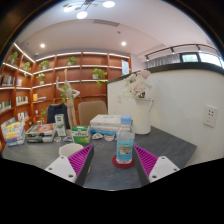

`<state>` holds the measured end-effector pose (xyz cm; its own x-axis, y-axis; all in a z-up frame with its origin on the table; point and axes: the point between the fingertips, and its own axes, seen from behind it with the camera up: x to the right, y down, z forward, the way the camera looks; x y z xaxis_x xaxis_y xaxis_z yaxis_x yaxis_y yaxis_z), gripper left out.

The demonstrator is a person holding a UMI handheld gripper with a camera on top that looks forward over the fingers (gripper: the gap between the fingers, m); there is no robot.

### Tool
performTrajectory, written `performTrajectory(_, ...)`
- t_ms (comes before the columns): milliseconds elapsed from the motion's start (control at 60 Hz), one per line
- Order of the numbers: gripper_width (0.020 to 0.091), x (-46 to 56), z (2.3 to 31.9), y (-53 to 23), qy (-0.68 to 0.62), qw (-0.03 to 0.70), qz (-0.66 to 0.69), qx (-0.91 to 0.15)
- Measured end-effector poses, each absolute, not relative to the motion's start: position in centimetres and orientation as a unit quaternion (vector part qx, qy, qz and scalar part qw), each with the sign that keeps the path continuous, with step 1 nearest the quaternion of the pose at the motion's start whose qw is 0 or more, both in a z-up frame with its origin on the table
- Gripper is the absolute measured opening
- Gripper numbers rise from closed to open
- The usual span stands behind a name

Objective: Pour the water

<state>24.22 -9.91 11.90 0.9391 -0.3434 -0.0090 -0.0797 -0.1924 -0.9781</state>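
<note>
A clear plastic water bottle (125, 142) with a blue cap and a blue label stands upright on a red coaster (123, 161) on the grey table (110, 175). It is just ahead of my gripper (112, 163), nearer the right finger. Both fingers, with their magenta pads (81, 160), are spread wide, and nothing is held between them. A white cup (71, 151) stands by the left finger's tip.
Boxes and packets (104, 126) line the table's far side, with a green carton (80, 135) and small items (40, 131) to the left. A large white vase with flowers (141, 112) stands behind the bottle. Wooden shelves (30, 85) fill the back wall.
</note>
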Motion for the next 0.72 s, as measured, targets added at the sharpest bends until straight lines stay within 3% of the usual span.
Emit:
performTrajectory(217,0.0784,16.3,14.9,-13.3,0.123,0.653,-0.029,-0.747)
performTrajectory(717,0.0785,4.8,15.6,-16.0,0.011,0.641,-0.017,-0.768)
